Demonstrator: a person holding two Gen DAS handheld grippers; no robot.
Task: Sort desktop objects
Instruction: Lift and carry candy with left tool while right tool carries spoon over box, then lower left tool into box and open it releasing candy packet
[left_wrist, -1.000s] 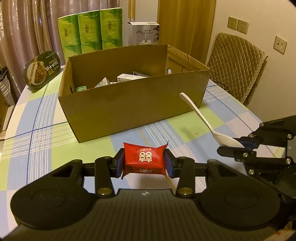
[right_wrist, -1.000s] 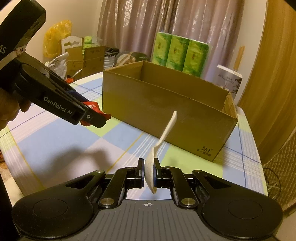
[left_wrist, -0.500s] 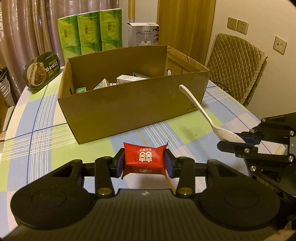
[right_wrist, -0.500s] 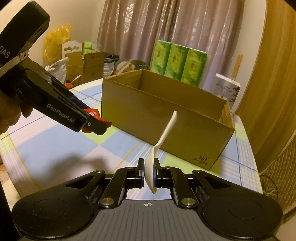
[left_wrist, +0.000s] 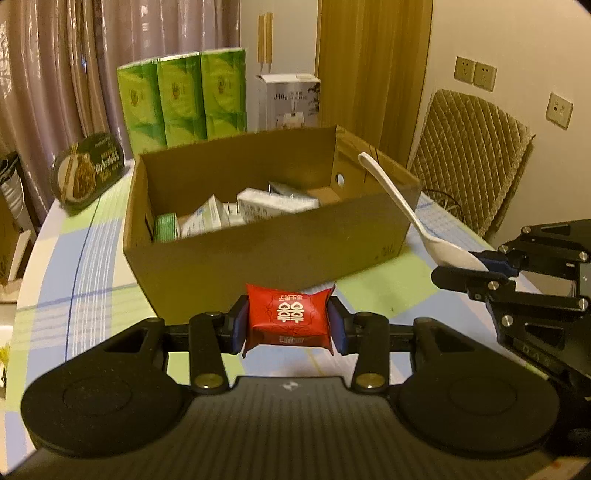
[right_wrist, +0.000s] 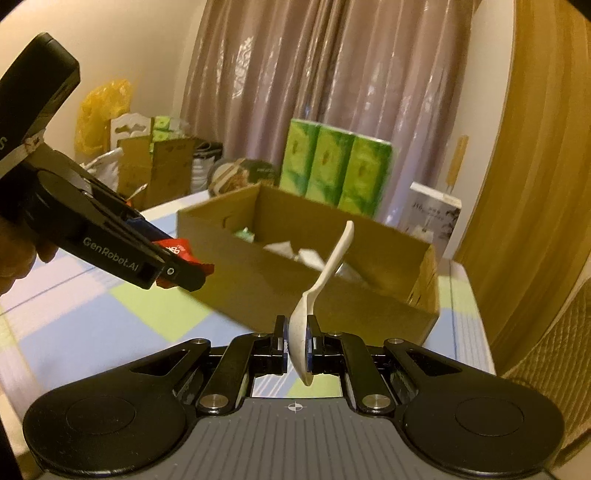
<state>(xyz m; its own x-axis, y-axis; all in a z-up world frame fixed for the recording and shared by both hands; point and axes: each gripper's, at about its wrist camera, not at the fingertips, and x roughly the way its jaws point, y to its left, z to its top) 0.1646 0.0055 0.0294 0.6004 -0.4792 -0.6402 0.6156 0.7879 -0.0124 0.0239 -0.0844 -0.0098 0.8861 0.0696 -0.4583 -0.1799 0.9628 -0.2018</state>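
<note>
My left gripper (left_wrist: 288, 323) is shut on a red candy packet (left_wrist: 289, 317) and holds it in the air just before the near wall of an open cardboard box (left_wrist: 266, 254). The packet (right_wrist: 177, 251) and left gripper (right_wrist: 184, 273) also show in the right wrist view. My right gripper (right_wrist: 297, 347) is shut on the bowl of a white plastic spoon (right_wrist: 325, 273), whose handle points up toward the box (right_wrist: 332, 295). In the left wrist view the spoon (left_wrist: 402, 210) and right gripper (left_wrist: 476, 267) are at the box's right corner. Several small cartons lie inside the box.
The box stands on a checked tablecloth (left_wrist: 85, 258). Behind it are green tissue packs (left_wrist: 184, 99), a white carton (left_wrist: 290, 101) and an oval noodle tub (left_wrist: 86, 166). A quilted chair (left_wrist: 469, 155) stands at the right. Curtains hang behind.
Both grippers have risen and moved closer to the box with their loads; the box's inside now shows more in both views. Both grips are unchanged.
</note>
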